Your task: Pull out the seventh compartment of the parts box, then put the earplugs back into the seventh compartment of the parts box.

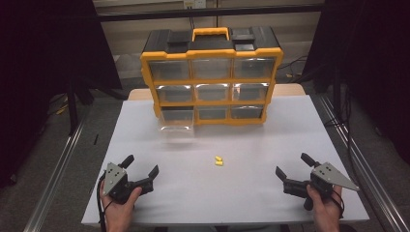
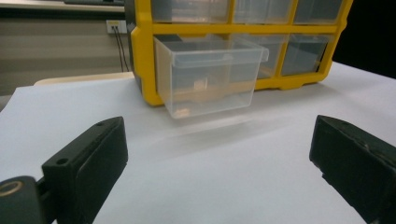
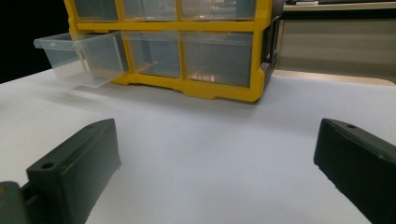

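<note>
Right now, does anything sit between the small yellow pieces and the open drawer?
Nothing visible does. The yellow pieces lie on bare table, with the open drawer beyond them, to the left.

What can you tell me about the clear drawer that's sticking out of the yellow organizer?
The clear drawer is see-through plastic with a lipped front rim. It sits in the bottom-left slot of the yellow organizer, pulled partway out over the white table and level. It looks empty. Neither gripper touches it; a small yellow piece lies on the table nearer the person.
</note>
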`<action>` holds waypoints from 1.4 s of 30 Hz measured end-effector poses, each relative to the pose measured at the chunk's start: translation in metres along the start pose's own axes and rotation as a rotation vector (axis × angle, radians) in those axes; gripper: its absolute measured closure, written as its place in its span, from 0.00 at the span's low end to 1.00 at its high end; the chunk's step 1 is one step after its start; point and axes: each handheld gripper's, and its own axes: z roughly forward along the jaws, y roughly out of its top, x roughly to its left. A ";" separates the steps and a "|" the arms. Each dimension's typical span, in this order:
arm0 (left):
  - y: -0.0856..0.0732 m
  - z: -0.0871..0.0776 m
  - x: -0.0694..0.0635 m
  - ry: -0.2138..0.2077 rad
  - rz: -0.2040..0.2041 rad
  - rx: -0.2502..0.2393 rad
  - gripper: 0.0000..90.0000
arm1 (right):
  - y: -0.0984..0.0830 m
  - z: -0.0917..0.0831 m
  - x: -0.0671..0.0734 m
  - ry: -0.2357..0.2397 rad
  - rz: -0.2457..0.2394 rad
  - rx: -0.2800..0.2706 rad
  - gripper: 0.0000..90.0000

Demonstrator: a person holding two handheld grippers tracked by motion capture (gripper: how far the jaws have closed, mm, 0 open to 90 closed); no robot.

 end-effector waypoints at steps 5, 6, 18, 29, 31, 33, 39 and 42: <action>0.000 0.003 0.004 0.011 0.002 0.012 0.05 | 0.000 0.000 0.001 0.005 -0.007 0.000 0.00; 0.000 0.004 0.004 0.006 0.000 0.015 0.05 | 0.000 0.000 0.001 0.007 -0.011 0.002 0.00; 0.001 0.009 -0.002 -0.077 0.030 0.093 0.06 | 0.000 0.003 0.002 0.002 -0.009 0.006 0.00; 0.008 0.019 -0.014 -0.224 0.067 0.116 0.06 | -0.001 0.001 0.003 0.023 -0.019 0.009 0.00; 0.009 0.021 -0.015 -0.243 0.061 0.127 0.06 | -0.001 0.000 0.004 0.023 -0.020 0.001 0.00; 0.010 0.024 -0.019 -0.284 0.091 0.160 0.08 | -0.001 -0.002 0.004 0.025 -0.021 0.003 0.00; 0.012 0.033 -0.027 -0.385 0.132 0.182 0.08 | 0.000 -0.002 0.005 0.022 -0.018 -0.006 0.00; 0.014 0.039 -0.029 -0.422 0.137 0.209 0.08 | 0.000 -0.002 0.005 0.024 -0.023 -0.003 0.00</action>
